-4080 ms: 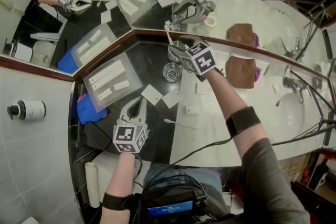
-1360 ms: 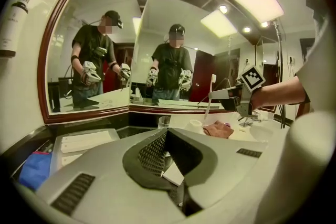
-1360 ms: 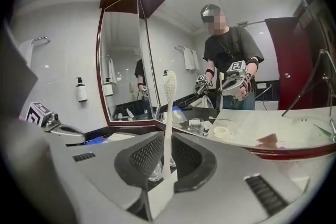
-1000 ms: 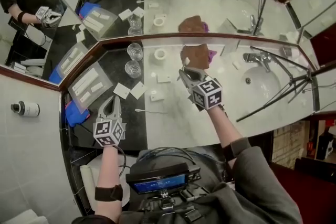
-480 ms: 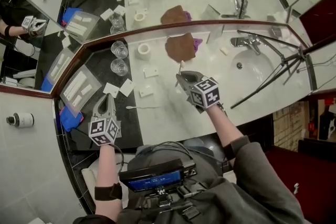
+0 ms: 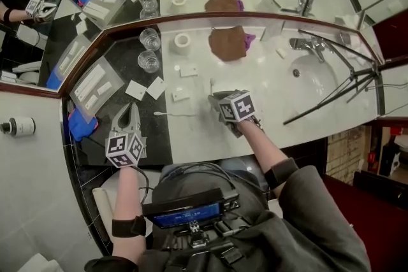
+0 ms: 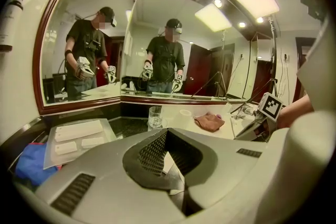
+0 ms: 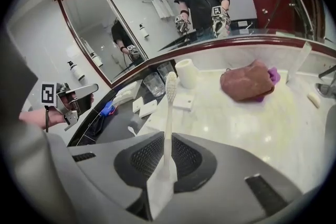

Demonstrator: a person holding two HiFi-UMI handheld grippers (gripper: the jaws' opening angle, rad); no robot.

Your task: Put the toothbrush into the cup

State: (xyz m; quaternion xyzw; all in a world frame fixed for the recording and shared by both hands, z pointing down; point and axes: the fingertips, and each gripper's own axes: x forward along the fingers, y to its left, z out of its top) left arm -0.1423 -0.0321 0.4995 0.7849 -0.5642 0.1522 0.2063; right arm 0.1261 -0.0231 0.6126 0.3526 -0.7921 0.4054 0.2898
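My right gripper (image 6: 217, 102) (image 8: 167, 139) is shut on the handle of a white toothbrush (image 8: 169, 107), whose bristle end points up and away. It hovers low over the white marble counter (image 6: 268, 99), near its front. Two clear glass cups (image 6: 148, 61) (image 6: 150, 39) stand on the black counter part to its left, well apart from the brush. A small white cup (image 6: 182, 42) sits beside them. My left gripper (image 6: 129, 116) (image 7: 168, 136) is shut and empty over the black counter.
A brown cloth (image 6: 227, 42) lies by the mirror. Sink (image 6: 312, 76) and tap (image 6: 303, 44) are at the right, crossed by tripod legs (image 6: 331, 99). A clear tray (image 6: 95, 86), blue cloth (image 6: 80, 124) and white cards (image 6: 146, 89) lie left.
My right gripper has come down and back toward the counter's front edge, tilting further down, with the toothbrush still in it. The left gripper has stayed put.
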